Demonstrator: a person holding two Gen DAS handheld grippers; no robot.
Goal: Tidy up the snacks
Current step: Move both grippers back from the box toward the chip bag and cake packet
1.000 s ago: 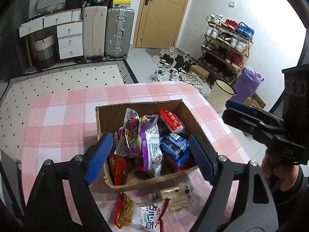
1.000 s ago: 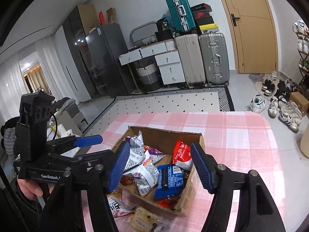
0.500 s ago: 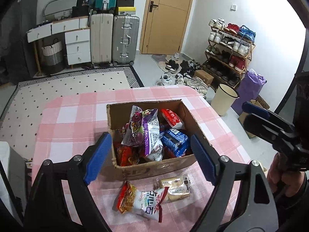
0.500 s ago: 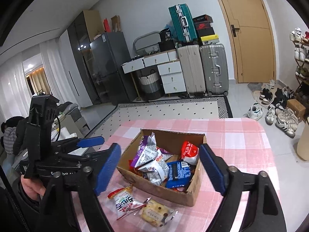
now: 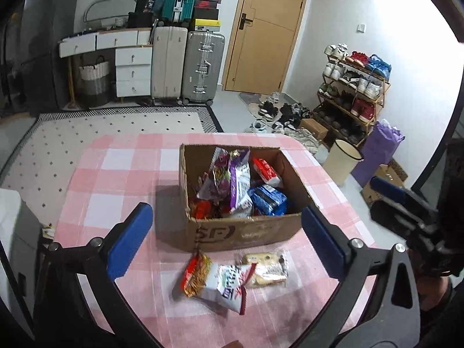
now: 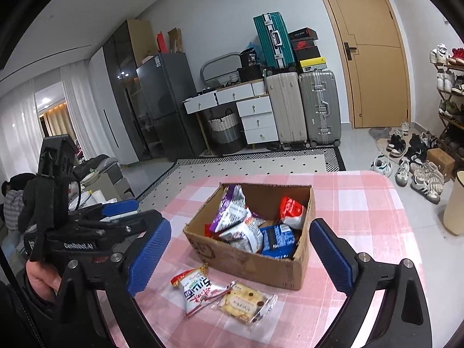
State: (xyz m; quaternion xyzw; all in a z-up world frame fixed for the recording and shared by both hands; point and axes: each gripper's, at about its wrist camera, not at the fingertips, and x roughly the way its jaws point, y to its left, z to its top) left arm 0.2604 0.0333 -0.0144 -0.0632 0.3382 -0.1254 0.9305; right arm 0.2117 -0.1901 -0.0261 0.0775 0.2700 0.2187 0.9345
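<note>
Both claws, left claw (image 5: 226,249) and right claw (image 6: 240,256), hang wide open and empty over the pink checked surface (image 5: 121,171). Brown cardboard box (image 5: 246,232) mid-frame holds most snacks; red-white crinkly snack bag (image 6: 195,288) and clear-wrapped biscuit pack (image 6: 245,303) lie lower centre, probably next in.

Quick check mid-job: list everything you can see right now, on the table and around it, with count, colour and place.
cardboard box: one, brown, open, middle of table
purple snack bags: two, purple and silver, upright in box
red packet: one, red and white, far side of box
blue packet: one, blue, near right of box
red-and-white snack bag: one, on cloth in front of box
clear biscuit pack: one, pale biscuits, right of that bag, overlapping it
tablecloth: one, pink and white check
suitcases: three, beige, silver, teal, by far wall
shoe rack: one, wooden, right wall
bin: one, cream, right of table
left tool: open, holding nothing
right tool: open, holding nothing
</note>
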